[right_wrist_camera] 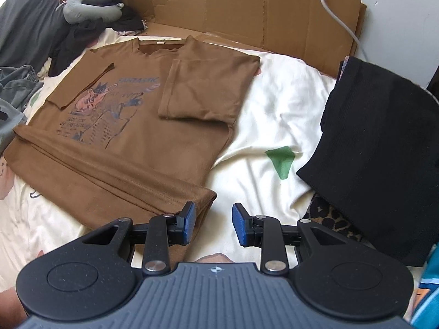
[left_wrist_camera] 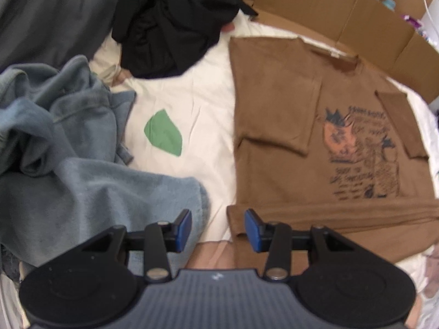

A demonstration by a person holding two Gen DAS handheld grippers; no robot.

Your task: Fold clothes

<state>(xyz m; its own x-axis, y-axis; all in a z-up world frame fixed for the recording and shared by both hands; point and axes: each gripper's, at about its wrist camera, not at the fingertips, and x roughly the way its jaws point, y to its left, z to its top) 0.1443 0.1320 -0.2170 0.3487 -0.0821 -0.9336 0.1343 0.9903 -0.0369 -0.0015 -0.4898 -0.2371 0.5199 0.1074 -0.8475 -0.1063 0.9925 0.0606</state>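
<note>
Shirt, brown, both sleeves folded in — hem nearest both grippers: left gripper, right gripper, 2 gaping, holding nothing.

Both my wrist cameras look forward past my jaws, low and close over the bed. Left sits at the brown t-shirt's hem corner, right opposite; both share that shirt.

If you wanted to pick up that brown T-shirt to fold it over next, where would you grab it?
Probably the brown T-shirt is best taken by its two near hem corners, from the near edge. Both sleeves already lie folded in, the hem is doubled, and each corner sits just ahead of an open gripper: the left gripper and the right gripper.
</note>
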